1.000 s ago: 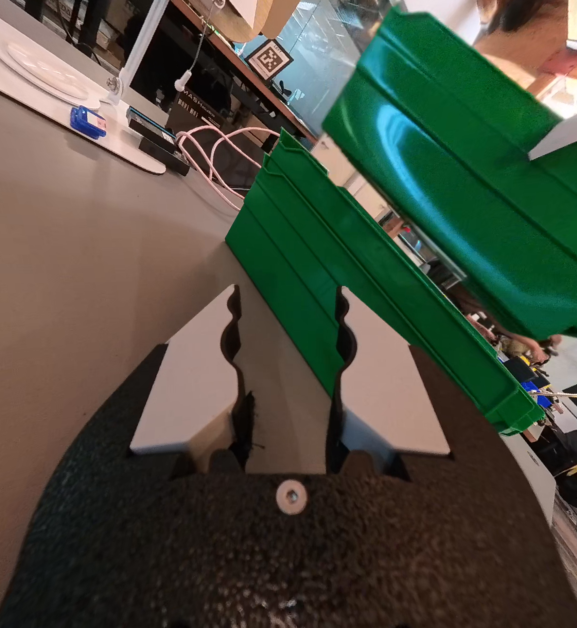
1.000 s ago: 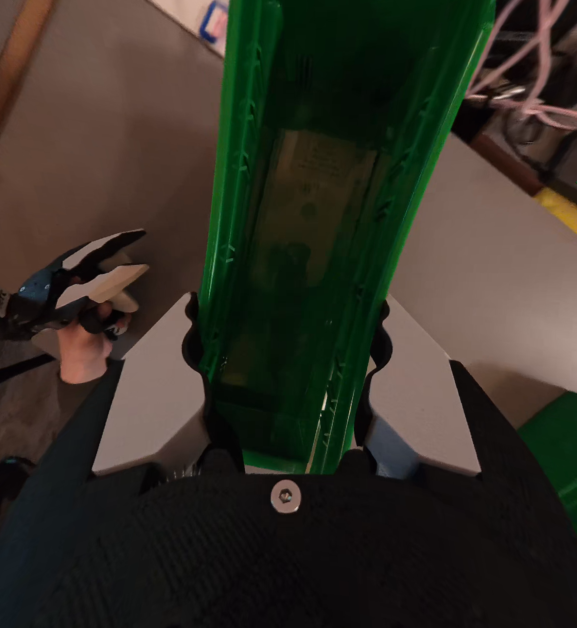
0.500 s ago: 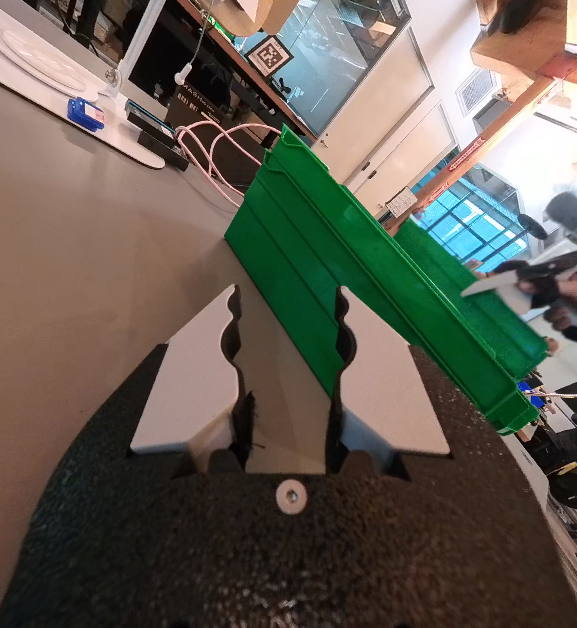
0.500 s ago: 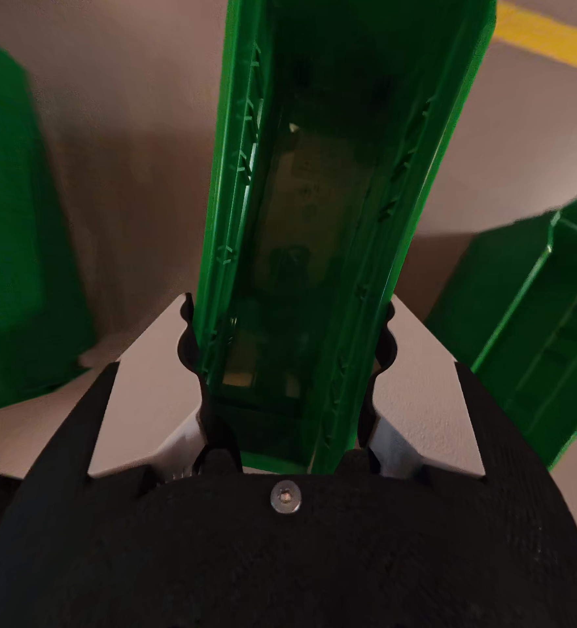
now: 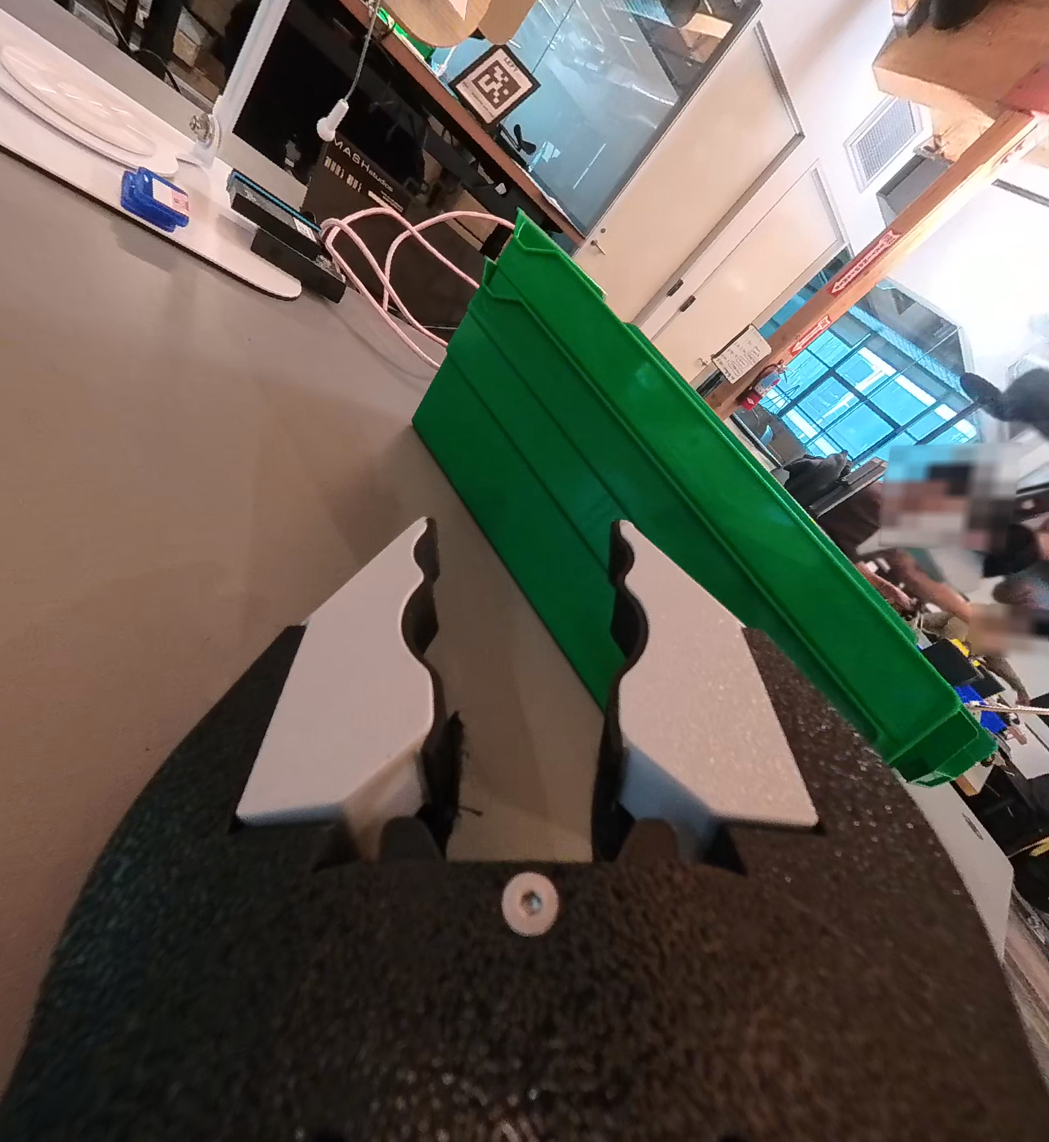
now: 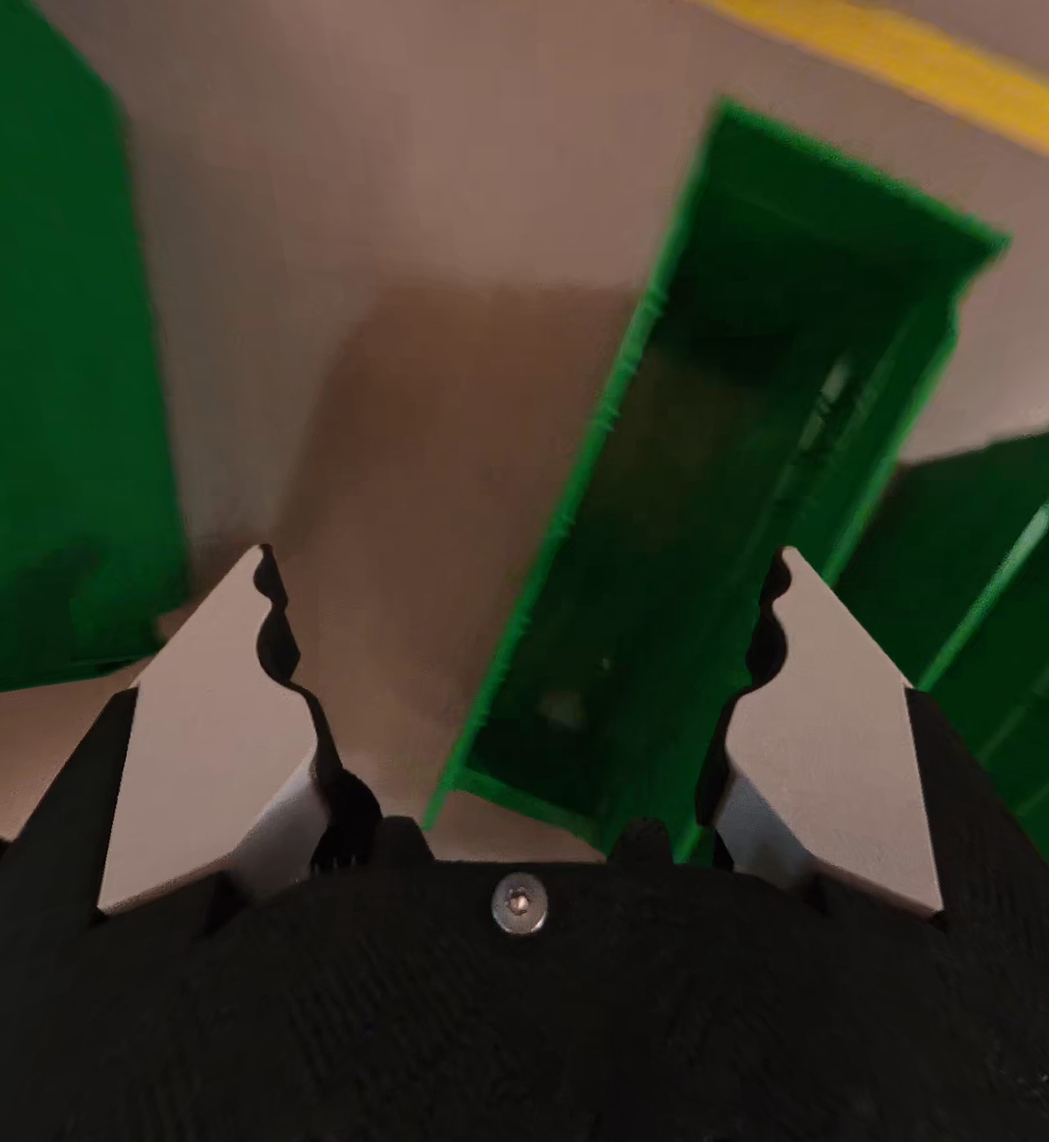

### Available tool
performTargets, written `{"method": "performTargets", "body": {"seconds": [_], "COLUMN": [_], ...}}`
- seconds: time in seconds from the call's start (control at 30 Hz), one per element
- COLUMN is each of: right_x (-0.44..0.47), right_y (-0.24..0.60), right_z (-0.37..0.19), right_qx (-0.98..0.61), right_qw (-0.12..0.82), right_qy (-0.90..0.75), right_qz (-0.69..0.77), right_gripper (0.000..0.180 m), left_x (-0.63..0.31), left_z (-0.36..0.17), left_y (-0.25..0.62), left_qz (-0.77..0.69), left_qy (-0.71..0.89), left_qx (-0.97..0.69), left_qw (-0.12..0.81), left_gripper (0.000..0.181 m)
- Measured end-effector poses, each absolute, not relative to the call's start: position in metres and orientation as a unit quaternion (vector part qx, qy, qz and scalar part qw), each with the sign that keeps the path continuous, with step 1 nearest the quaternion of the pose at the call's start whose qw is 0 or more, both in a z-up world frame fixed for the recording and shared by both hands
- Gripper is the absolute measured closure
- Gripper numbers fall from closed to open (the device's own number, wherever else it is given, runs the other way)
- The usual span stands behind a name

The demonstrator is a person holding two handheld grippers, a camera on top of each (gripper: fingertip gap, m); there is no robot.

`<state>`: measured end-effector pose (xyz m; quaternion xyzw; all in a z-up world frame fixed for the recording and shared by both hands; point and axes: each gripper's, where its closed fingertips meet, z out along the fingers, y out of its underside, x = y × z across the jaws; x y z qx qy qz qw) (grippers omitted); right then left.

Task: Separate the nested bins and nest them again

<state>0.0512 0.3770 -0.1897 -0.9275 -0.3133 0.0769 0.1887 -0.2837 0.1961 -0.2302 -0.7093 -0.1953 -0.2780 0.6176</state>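
With my right gripper (image 6: 522, 565) spread wide above the green bin (image 6: 750, 445), seemingly just freed, I should lift straight clear without nudging its rim.

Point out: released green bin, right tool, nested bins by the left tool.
released green bin (image 6: 664, 593): right wrist view, inner floor.
right tool (image 6: 525, 565): right wrist view, between fingertips.
nested bins (image 5: 577, 469): left wrist view, side wall.
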Motion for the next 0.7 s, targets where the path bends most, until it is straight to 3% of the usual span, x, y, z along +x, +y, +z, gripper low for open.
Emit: {"method": "performTargets", "body": {"seconds": [0.17,0.33,0.53,0.7], "right_x": [-0.07,-0.145,-0.172,-0.174], "right_y": [0.305,0.255,0.258,0.262], "right_z": [-0.154,-0.177,-0.212,-0.209], "right_qx": [-0.871,-0.846,-0.854,-0.863], "right_qw": [0.168,0.129,0.127,0.118], "right_qy": [-0.414,-0.482,-0.495,-0.483], "right_qz": [0.205,0.19,0.099,0.094], "right_gripper": [0.037,0.038,0.043,0.058], "left_x": [-0.284,-0.274,-0.274,-0.275], "left_z": [-0.231,-0.237,-0.235,-0.232], "left_y": [0.196,0.2,0.199,0.199], "left_qz": [-0.275,-0.266,-0.269,-0.277], "left_qy": [-0.195,-0.174,-0.174,-0.178], "left_qx": [-0.711,-0.732,-0.728,-0.72], "left_qw": [0.618,0.603,0.606,0.611], "left_gripper": [0.127,0.127,0.128,0.128]}}
